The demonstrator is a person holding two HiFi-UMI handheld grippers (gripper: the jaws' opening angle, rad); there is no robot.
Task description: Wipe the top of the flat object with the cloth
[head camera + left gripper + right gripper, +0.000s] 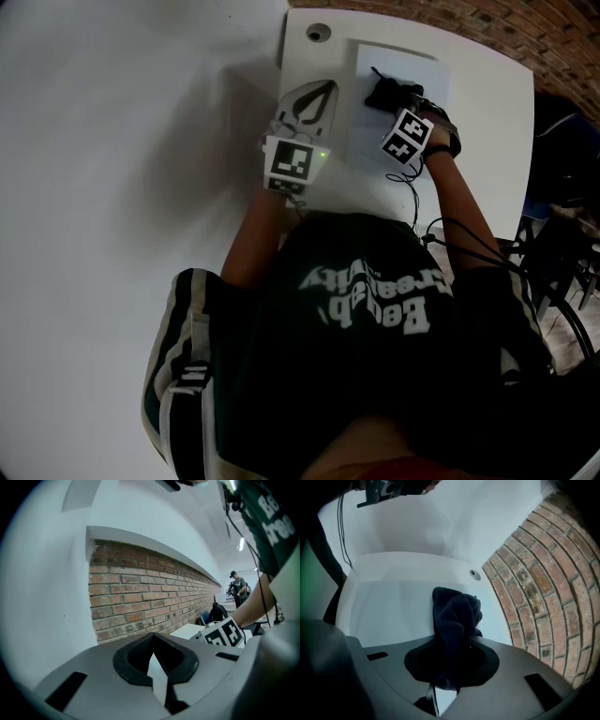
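Observation:
A dark cloth [387, 94] rests bunched on the pale flat panel [412, 64] lying on the white table [487, 141]. My right gripper [397, 105] is shut on the cloth. In the right gripper view the cloth [454, 613] stands up from between the jaws, over the panel [384, 611]. My left gripper [322, 94] hovers just left of the panel, near the table's left edge. Its jaws are together with nothing held, and in the left gripper view it [153, 641] points towards a brick wall.
A round cable hole [319, 32] sits in the table's far left corner. A brick wall [543, 573] runs along the far side. Dark chairs and cables [562, 244] crowd the right of the table. A person [239, 585] stands far off.

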